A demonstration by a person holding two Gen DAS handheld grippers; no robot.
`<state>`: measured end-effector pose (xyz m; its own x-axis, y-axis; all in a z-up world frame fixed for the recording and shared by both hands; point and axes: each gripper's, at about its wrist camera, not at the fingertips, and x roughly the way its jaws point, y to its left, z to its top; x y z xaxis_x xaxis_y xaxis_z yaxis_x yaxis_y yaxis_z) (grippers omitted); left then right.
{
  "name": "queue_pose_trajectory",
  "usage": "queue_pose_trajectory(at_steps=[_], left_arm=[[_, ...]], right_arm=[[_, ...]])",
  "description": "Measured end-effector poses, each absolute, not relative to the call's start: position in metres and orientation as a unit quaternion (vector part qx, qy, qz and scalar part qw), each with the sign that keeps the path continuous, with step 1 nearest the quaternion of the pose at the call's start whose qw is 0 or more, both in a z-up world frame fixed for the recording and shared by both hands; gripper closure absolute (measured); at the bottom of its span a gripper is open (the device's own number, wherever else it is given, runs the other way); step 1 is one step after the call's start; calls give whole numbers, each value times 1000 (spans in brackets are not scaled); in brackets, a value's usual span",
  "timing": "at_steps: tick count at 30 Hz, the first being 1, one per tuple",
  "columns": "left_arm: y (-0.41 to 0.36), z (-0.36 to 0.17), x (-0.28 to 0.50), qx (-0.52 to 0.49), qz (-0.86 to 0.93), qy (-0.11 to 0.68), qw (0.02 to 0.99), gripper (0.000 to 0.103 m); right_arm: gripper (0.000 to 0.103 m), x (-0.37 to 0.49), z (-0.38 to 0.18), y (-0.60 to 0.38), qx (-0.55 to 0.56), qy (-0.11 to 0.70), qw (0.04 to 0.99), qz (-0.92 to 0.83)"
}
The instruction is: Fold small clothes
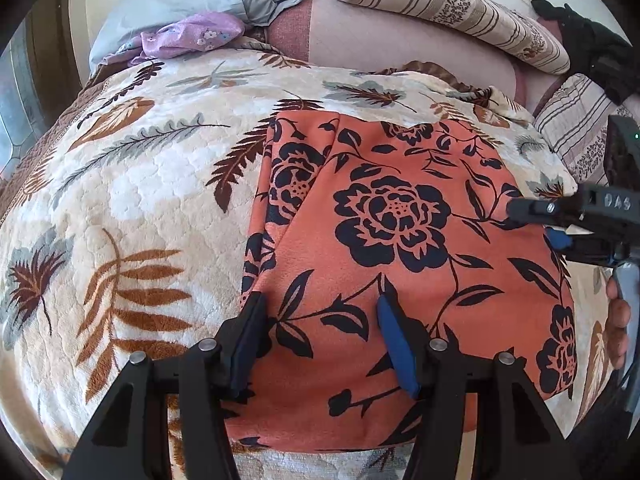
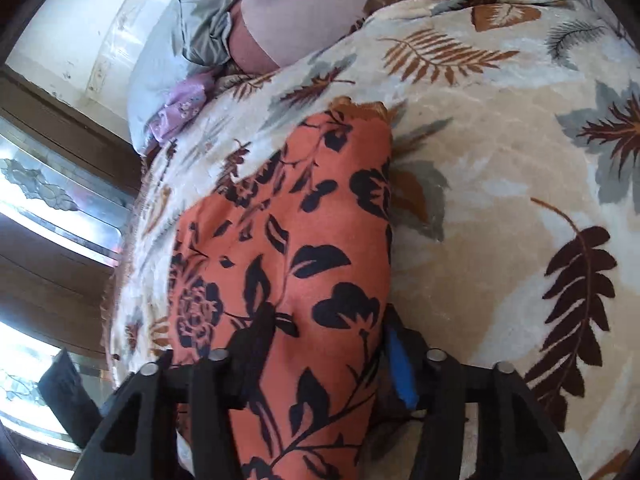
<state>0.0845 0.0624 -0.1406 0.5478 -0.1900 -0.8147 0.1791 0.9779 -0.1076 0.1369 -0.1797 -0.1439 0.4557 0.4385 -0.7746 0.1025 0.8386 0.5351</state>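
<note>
Two grippers, both spread wide and holding nothing that I can see; the left gripper [image 1: 320, 320] sits low in its frame over the near edge of the orange flowered cloth [image 1: 400, 220], and the right gripper [image 2: 326, 344] straddles the cloth's side edge, bottom centre of its own view. One cloth to fold, lying flat mid-frame on the leaf-print blanket [image 1: 140, 200]; looks already partly folded, judging by the crease at its left. My tip: pinch only the top layers, both corners together, lift evenly; otherwise the blanket's fuzz comes along. Also two striped pillows [image 1: 440, 4] upper right, one purple cloth [image 1: 192, 36] upper left.
</note>
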Motion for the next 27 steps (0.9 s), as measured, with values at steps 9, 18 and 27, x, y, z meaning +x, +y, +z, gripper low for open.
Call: queue_pose_trajectory(at_steps=[9, 18, 27], left_arm=[[66, -141, 86, -11, -105, 466, 878, 43], [91, -118, 77, -80, -128, 449, 881, 43], [143, -165, 63, -209, -121, 518, 821, 68]], right_arm=[[70, 192, -145, -167, 245, 523, 810, 102], [29, 186, -146, -178, 265, 516, 809, 94], [25, 105, -163, -190, 324, 538, 763, 153]])
